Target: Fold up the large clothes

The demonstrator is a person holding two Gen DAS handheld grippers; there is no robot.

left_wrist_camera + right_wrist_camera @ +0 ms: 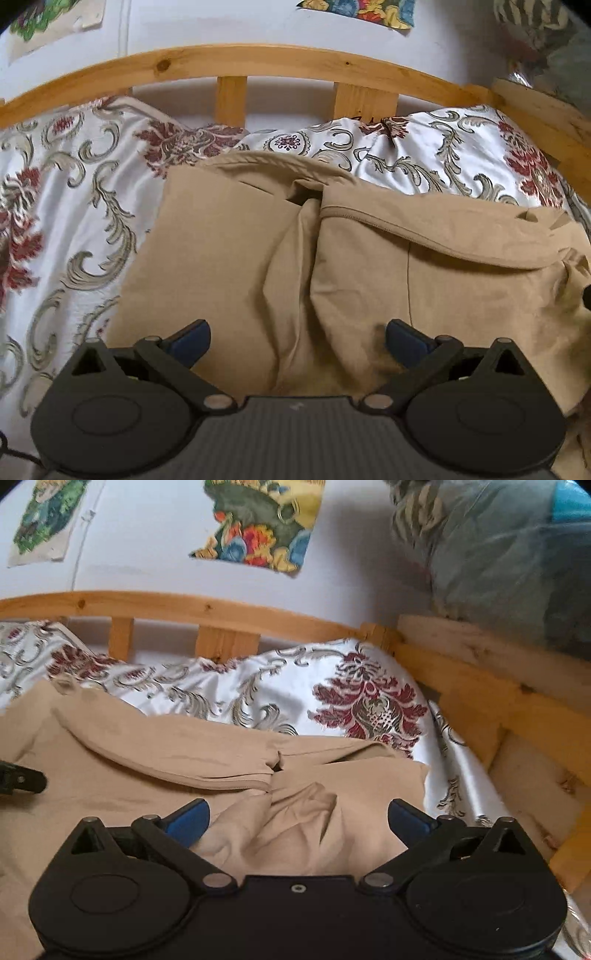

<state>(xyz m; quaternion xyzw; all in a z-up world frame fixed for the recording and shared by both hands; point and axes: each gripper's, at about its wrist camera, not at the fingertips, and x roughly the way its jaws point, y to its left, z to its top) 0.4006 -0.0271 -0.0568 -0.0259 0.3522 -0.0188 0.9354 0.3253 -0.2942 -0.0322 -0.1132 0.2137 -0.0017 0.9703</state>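
A large tan garment [258, 251] lies partly folded on a bed with a white, red and grey floral bedspread [66, 192]. A hemmed flap is folded over its right part [443, 229]. My left gripper [297, 338] is open and empty just above the garment's near edge. In the right wrist view the same tan garment [166, 746] fills the lower left, with a bunched fold [295, 812] between the fingers. My right gripper [298, 818] is open and empty over that fold. A dark part of the left gripper [18, 779] shows at the left edge.
A wooden bed rail with slats [258, 62] runs along the far side, and a wooden side rail [498, 686] stands at the right. Behind is a white wall with colourful pictures [258, 528]. Bundled grey-blue fabric [498, 554] sits at the upper right.
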